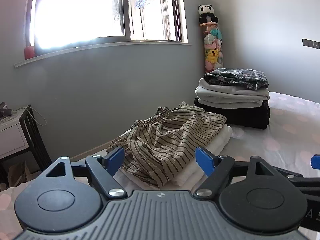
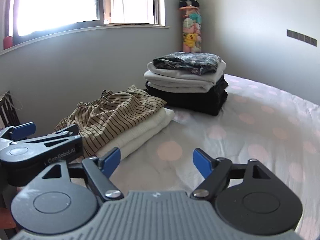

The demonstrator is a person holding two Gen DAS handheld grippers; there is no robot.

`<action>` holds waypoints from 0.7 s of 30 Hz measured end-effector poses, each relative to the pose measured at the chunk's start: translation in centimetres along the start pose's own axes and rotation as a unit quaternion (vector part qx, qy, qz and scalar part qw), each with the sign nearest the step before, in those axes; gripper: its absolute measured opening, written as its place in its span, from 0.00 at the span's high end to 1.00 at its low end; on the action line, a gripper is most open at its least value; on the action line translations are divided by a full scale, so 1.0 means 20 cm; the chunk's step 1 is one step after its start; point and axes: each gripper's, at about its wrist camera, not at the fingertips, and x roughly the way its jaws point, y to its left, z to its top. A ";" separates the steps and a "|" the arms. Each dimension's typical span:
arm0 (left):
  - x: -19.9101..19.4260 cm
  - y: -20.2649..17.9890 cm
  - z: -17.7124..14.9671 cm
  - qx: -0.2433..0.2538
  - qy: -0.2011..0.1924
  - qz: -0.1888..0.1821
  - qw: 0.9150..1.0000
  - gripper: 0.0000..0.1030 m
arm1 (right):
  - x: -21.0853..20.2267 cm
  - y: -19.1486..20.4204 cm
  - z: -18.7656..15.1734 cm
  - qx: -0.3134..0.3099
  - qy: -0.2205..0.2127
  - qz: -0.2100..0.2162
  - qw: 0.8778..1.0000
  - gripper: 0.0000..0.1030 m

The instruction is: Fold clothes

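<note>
Both claws are wide open and hold nothing. The left claw [image 1: 161,161] sits just in front of the striped shorts [image 1: 170,138]. The shorts lie rumpled on a folded white cloth [image 2: 144,132] on the bed [image 2: 250,132]. The right claw [image 2: 157,163] is over bare sheet. A tall pile of folded clothes [image 2: 186,80] stands farther back.

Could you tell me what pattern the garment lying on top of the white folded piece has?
Tan with thin dark stripes; the striped garment shows best in the left wrist view.
</note>
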 end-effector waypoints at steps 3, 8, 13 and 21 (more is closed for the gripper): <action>0.03 0.00 -0.01 -0.002 -0.002 0.005 1.000 0.08 | 0.03 0.00 -0.02 0.006 0.003 -0.011 1.000 0.14; 0.07 0.00 -0.03 0.001 0.015 0.014 1.000 0.08 | 0.07 0.01 -0.03 -0.004 0.002 -0.023 1.000 0.09; 0.11 0.02 -0.04 -0.008 0.028 0.019 0.999 0.08 | 0.11 0.02 -0.05 -0.005 0.006 -0.014 1.000 0.07; 0.14 0.02 -0.04 -0.007 0.042 0.020 0.999 0.08 | 0.14 0.05 -0.06 -0.024 0.009 0.003 1.000 0.05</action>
